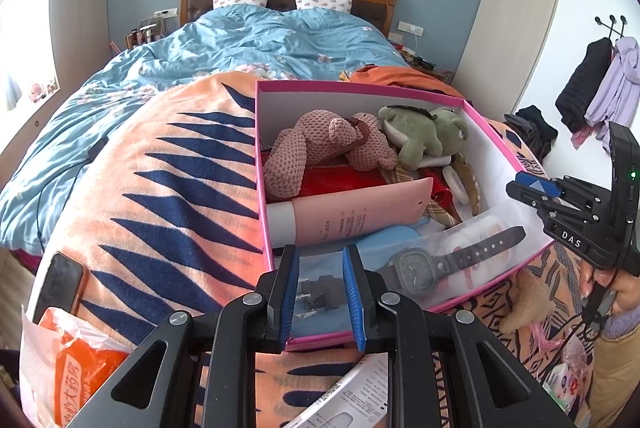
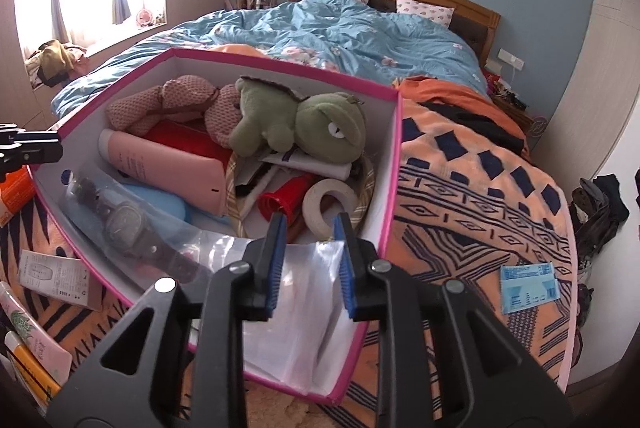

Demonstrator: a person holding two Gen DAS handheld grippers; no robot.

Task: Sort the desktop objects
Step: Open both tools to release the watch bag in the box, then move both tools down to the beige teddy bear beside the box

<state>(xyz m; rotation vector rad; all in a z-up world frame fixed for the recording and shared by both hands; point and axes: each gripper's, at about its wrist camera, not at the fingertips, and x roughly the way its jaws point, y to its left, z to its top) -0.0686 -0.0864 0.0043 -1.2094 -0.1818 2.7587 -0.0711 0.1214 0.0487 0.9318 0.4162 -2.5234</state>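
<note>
Watch [image 1: 420, 268] in its clear plastic bag [image 1: 460, 248] is the thing in hand, and it lies inside the pink-rimmed box [image 1: 360, 87], against the near wall, lower centre of the left wrist view; the left gripper [image 1: 322, 298] stands over that same near edge with its blue pads set only a little apart, and one end of the bag (the end with the strap buckle) shows between them, though whether the pads actually press on it I cannot tell.

In the right wrist view the right gripper [image 2: 310, 264] is at the bottom centre, its jaws parted with nothing pinched; the crumpled end of the bag lies below and beyond them, loose.

Further out, the box also holds a pink tube [image 1: 352, 216], a pink knitted toy [image 1: 320, 148], a green frog toy [image 1: 420, 136] and a roll of tape [image 2: 330, 206]; outside it, on the orange patterned blanket [image 1: 160, 188], lie a phone [image 1: 60, 288] at the lower left and an orange pharmacy bag [image 1: 72, 368] below it.

My reading is that the bagged watch has just been placed in the box and is being let go; next the left jaws would need to clear the bag, then both hands lift away and turn to something loose on the blanket.
</note>
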